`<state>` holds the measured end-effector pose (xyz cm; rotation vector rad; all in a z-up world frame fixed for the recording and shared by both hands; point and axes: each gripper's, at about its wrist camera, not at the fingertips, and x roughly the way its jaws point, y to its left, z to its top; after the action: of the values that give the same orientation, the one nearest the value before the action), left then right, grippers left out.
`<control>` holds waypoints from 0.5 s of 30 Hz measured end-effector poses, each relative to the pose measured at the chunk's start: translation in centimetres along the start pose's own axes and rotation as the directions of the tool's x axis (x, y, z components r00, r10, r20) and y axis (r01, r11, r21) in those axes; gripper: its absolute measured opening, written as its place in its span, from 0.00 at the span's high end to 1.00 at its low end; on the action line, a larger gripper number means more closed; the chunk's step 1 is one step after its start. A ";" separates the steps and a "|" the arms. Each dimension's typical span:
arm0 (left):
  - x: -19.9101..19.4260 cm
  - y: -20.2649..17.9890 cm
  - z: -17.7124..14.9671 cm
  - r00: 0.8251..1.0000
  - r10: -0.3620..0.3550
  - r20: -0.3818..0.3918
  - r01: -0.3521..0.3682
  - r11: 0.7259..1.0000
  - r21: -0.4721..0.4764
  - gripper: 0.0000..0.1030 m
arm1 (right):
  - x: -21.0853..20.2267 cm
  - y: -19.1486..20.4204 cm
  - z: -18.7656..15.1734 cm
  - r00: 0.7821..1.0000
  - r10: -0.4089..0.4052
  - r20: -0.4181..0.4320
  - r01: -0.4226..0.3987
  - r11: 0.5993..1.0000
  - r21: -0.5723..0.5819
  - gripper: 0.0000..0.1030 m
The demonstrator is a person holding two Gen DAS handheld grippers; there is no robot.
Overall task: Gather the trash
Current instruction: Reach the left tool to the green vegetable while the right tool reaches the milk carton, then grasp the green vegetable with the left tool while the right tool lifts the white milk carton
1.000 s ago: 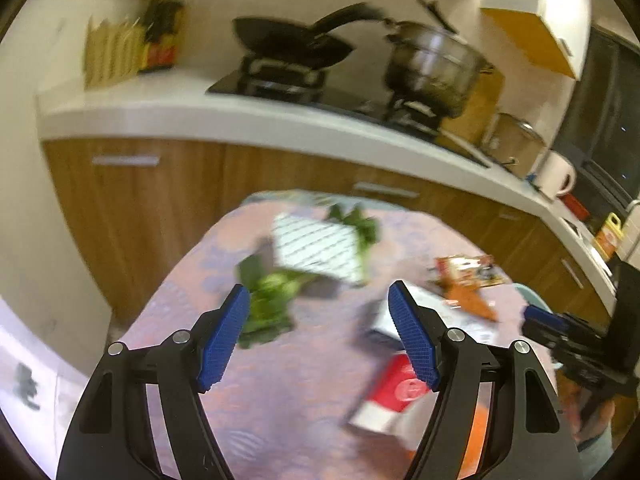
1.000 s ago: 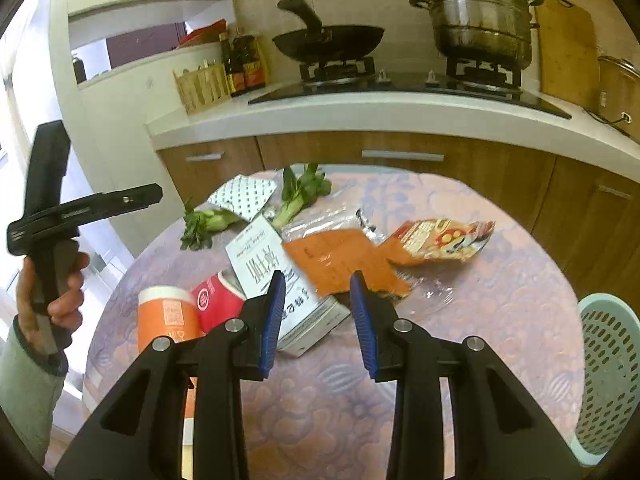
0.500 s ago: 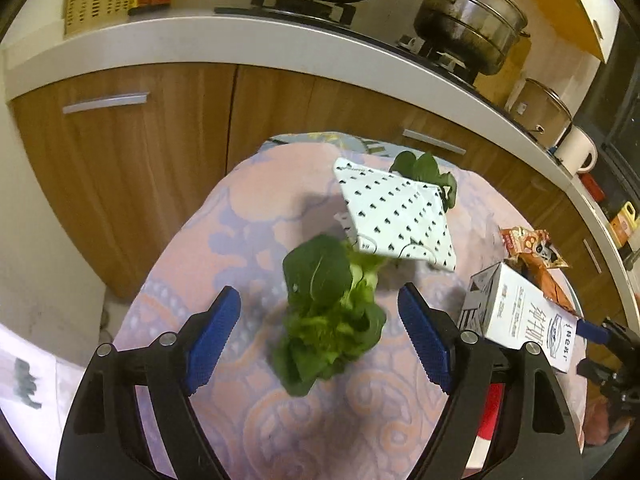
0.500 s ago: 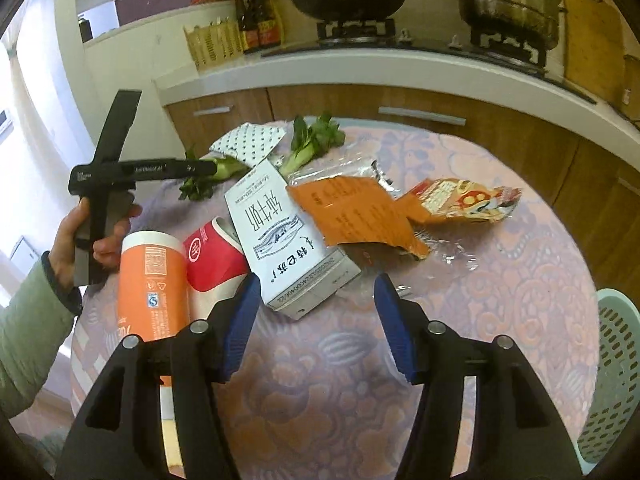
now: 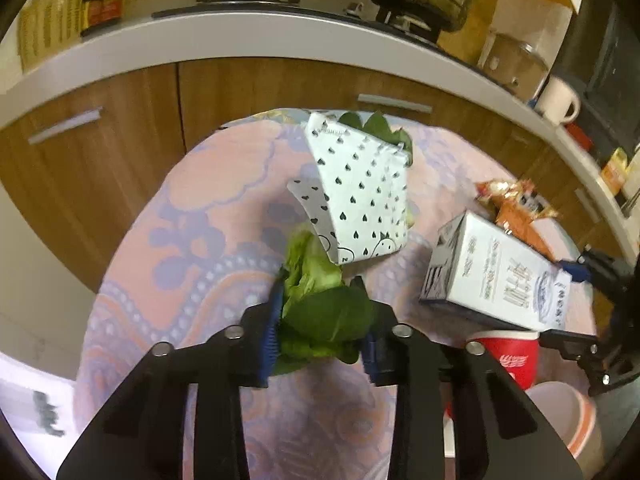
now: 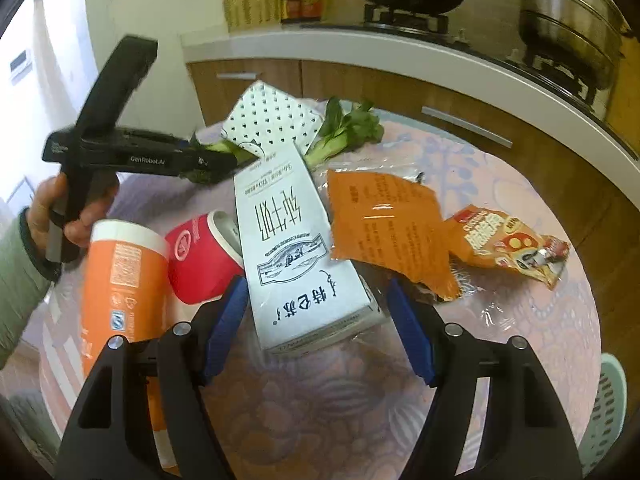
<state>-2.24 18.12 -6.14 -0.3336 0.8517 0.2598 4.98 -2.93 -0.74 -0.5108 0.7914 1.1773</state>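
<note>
On the table [image 5: 168, 216], my left gripper [image 5: 322, 322] is pinching the leafy greens [image 5: 320, 312]; my right gripper [image 6: 318, 322], jaws widening, is straddling the milk carton [image 6: 296, 248] for pickup.

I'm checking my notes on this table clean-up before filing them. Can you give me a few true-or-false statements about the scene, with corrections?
1. The left gripper is closed on a bunch of leafy greens. True.
2. The right gripper is clamped tight on the white carton. False: its jaws stand open, one on each side of the carton's near end, and have just been opening.
3. The red cup stands upright. False: it lies on its side beside the carton.
4. A flat orange packet lies to the carton's right in the right wrist view. True.
5. The table is bare wood. False: a pink patterned cloth covers it.
</note>
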 end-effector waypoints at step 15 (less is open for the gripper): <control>-6.8 -2.3 -1.1 0.996 -0.003 0.091 0.006 0.999 -0.035 0.80 | -5.4 -1.7 1.0 0.972 0.129 0.198 -0.159 0.977 0.144 0.46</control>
<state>-6.45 14.94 -1.15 -0.3538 0.7569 0.2842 5.89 -6.06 4.03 -0.2086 0.7611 1.2640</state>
